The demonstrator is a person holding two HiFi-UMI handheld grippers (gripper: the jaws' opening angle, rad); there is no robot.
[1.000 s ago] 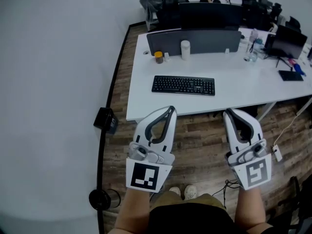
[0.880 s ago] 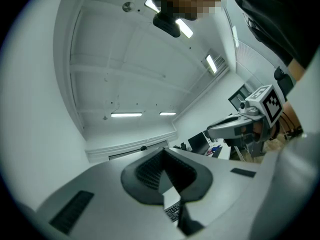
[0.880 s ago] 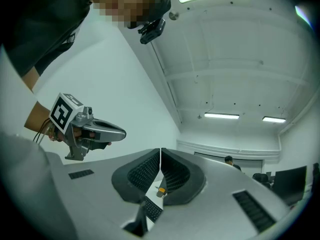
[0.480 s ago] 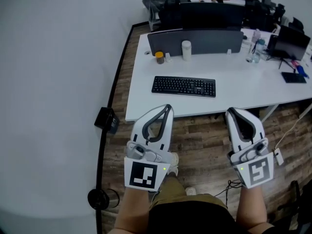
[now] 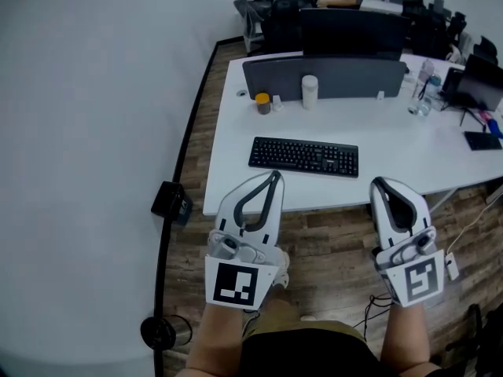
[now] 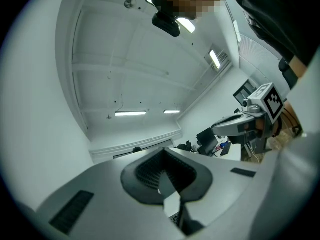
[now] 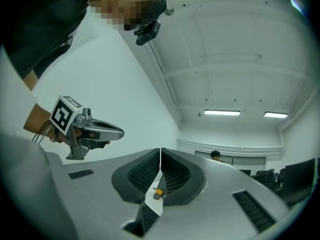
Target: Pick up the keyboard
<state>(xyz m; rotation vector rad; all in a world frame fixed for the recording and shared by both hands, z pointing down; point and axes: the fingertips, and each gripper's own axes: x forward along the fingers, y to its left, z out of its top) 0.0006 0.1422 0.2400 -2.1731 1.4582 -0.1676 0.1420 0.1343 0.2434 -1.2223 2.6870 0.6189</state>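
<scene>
A black keyboard (image 5: 303,156) lies flat on the white desk (image 5: 236,163), near its front edge. My left gripper (image 5: 274,174) is shut and empty, its tip just short of the desk's front edge, below the keyboard's left end. My right gripper (image 5: 380,183) is also shut and empty, its tip at the desk's front edge, to the right of the keyboard. In the left gripper view the shut left gripper (image 6: 161,154) points slightly upward at the ceiling. A sliver of the keyboard (image 7: 148,215) shows through the shut right gripper (image 7: 160,151).
Behind the keyboard stand a grey divider panel (image 5: 326,75), a white cylinder (image 5: 310,92) and a small orange-lidded jar (image 5: 262,103). Bottles (image 5: 424,93) and a black monitor (image 5: 480,89) are at the desk's right. A black box (image 5: 171,201) sits by the wall.
Both grippers have moved forward toward the desk together with the person; the desk and keyboard appear nearer. Both jaws stayed shut.
</scene>
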